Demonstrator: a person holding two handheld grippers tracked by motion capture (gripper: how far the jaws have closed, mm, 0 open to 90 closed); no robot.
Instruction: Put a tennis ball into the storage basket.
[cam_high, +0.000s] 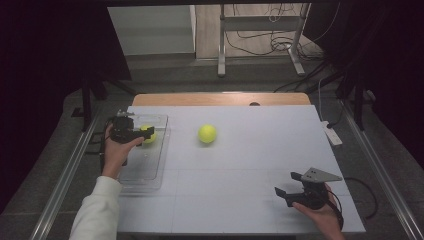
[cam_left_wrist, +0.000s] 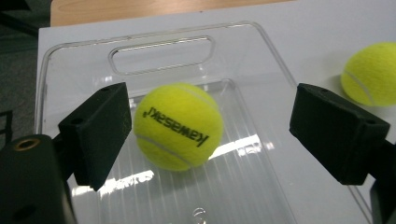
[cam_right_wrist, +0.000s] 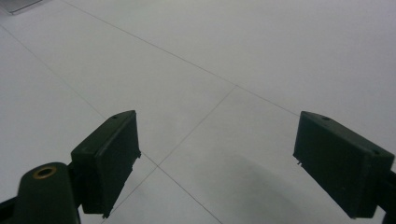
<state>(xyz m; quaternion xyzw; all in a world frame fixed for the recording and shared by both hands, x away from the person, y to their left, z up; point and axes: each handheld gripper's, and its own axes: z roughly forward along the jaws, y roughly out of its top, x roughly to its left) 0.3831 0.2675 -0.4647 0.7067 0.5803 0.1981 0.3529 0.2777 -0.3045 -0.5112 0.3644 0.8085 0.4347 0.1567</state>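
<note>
2 tennis balls show: 1 tennis ball (cam_left_wrist: 177, 126) lies in the clear tray (cam_left_wrist: 84, 51) between the left gripper's (cam_left_wrist: 210, 126) spread jaws, untouched; the other ball (cam_high: 207, 133) sits mid-table. Right gripper (cam_right_wrist: 215, 163) gapes over bare table (cam_right_wrist: 233, 56).

The ball (cam_left_wrist: 176, 126) on the left was fuzzy yellow felt, lying in a clear, glossy plastic tray (cam_left_wrist: 163, 49). The table (cam_high: 260, 165) looked smooth and matt white; the jaws were matt black.

A yellow-green tennis ball (cam_left_wrist: 176, 126) with black lettering and a pale seam lies in a clear ribbed tray (cam_left_wrist: 74, 60), a second ball (cam_high: 207, 133) shares that yellow-green (its seam pale too), the table (cam_high: 250, 165) is pale grey-white with thin lines, and both grippers' jaws are black.
</note>
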